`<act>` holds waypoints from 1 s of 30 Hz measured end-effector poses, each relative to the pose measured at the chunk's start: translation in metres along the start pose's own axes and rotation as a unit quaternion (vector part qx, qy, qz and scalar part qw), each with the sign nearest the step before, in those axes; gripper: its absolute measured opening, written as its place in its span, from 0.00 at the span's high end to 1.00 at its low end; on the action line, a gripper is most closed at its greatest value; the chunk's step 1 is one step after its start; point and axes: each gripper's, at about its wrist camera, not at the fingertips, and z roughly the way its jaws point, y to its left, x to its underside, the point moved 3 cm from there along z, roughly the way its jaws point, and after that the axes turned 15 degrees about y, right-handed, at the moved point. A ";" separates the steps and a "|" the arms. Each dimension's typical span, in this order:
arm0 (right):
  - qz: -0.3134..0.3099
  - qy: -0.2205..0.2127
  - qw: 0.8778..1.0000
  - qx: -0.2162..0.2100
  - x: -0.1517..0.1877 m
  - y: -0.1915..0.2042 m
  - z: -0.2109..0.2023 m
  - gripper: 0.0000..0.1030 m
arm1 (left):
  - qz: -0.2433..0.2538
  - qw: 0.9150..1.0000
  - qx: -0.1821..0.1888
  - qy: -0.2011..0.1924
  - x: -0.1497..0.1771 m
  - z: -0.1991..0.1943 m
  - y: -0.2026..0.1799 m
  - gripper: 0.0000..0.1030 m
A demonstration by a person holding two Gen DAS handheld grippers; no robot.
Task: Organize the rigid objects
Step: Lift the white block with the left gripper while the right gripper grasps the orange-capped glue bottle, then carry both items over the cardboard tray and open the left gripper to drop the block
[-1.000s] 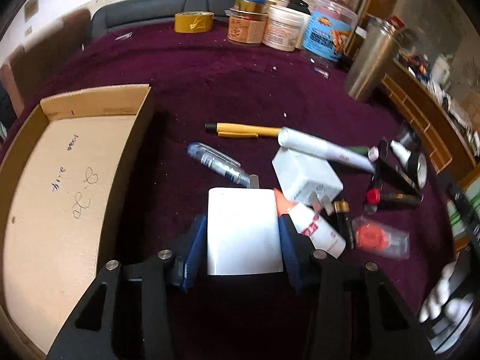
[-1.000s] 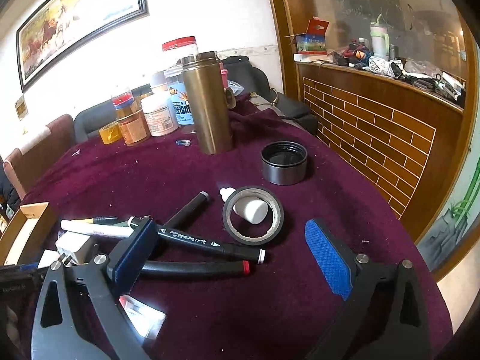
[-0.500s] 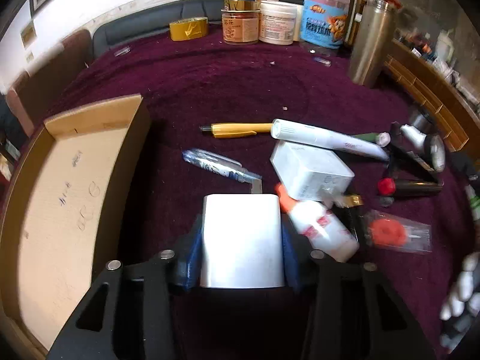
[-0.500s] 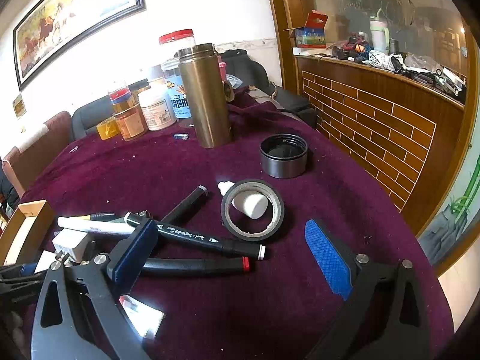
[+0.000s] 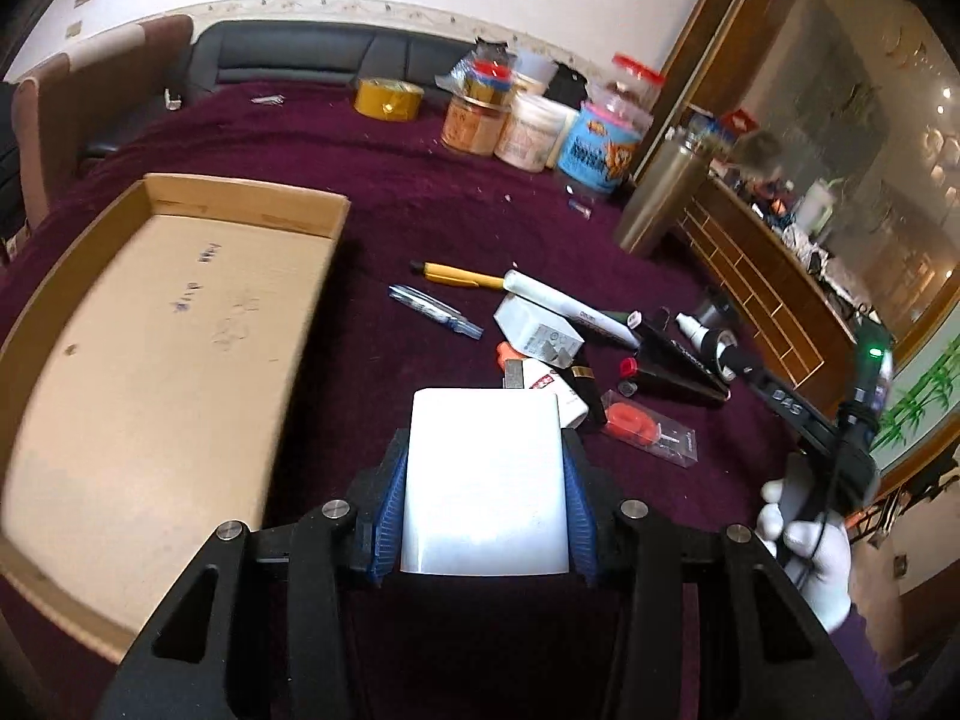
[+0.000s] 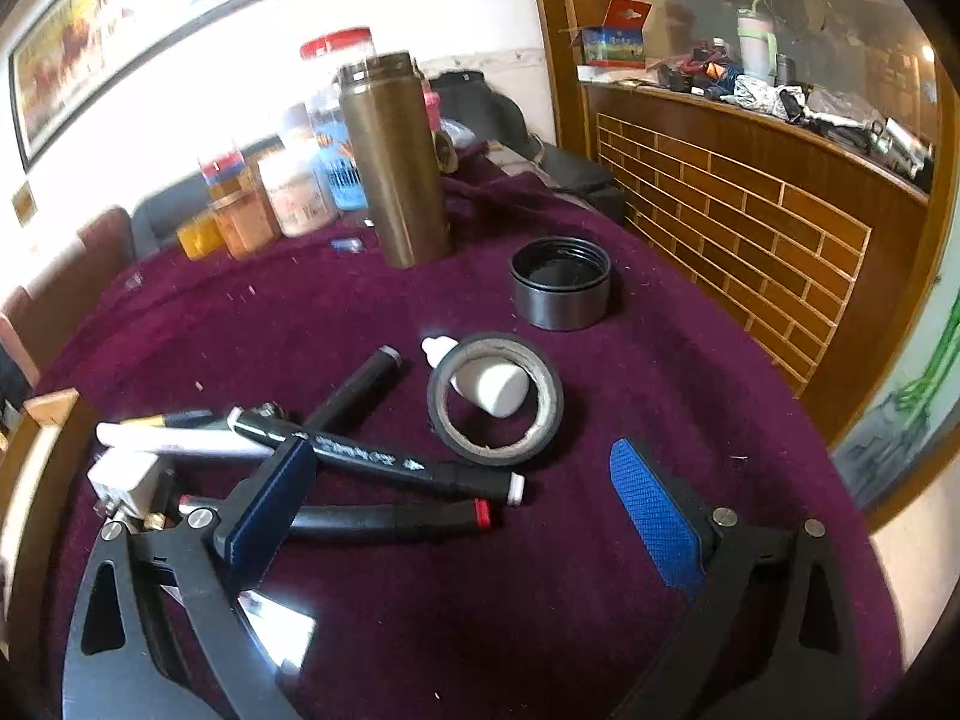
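Note:
My left gripper [image 5: 485, 468] is shut on a white rectangular block [image 5: 485, 480] and holds it above the purple tablecloth, right of the open cardboard box [image 5: 150, 360]. Beyond it lies a heap: a yellow pen [image 5: 459, 277], a clear blue pen [image 5: 432, 309], a white charger [image 5: 537, 333], a white marker [image 5: 564, 303] and a glue bottle [image 5: 549, 390]. My right gripper [image 6: 462, 492] is open and empty, low over the cloth. Black markers [image 6: 384, 462] lie by its left finger. A black tape roll [image 6: 495, 399] rings a small white bottle [image 6: 492, 384].
A bronze flask [image 6: 390, 162] and its black cap [image 6: 561, 291] stand behind the tape. Several jars [image 5: 528, 120] and a yellow tape roll [image 5: 387, 99] line the table's far edge. A wooden counter [image 6: 750, 192] runs along the right. A packet with an orange item [image 5: 648, 429] lies by the heap.
My left gripper has risen and pulled back with the white block, swinging so the box looms larger on the left. My right gripper has moved slightly closer to the markers.

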 end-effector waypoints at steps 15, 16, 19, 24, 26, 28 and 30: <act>-0.280 0.140 0.940 -0.137 0.041 0.183 -0.003 0.46 | -0.037 0.998 0.014 -0.048 0.037 -0.045 0.047 0.61; -0.283 0.144 0.939 -0.132 0.042 0.186 0.001 0.46 | -0.039 0.998 0.011 -0.052 0.038 -0.048 0.051 0.61; -0.292 0.162 0.936 -0.114 0.045 0.194 0.016 0.47 | -0.046 0.997 0.008 -0.062 0.042 -0.056 0.062 0.61; -0.301 0.190 0.930 -0.091 0.050 0.209 0.038 0.68 | -0.057 0.996 0.009 -0.065 0.045 -0.057 0.073 0.61; -0.300 0.184 0.932 -0.083 0.053 0.207 0.037 0.77 | -0.059 0.996 0.011 -0.062 0.046 -0.055 0.075 0.61; -0.288 0.195 0.932 -0.098 0.055 0.202 0.033 0.77 | -0.060 0.996 0.011 -0.061 0.046 -0.055 0.077 0.61; -0.274 0.201 0.933 -0.116 0.055 0.197 0.028 0.77 | -0.061 0.996 0.011 -0.063 0.046 -0.057 0.078 0.61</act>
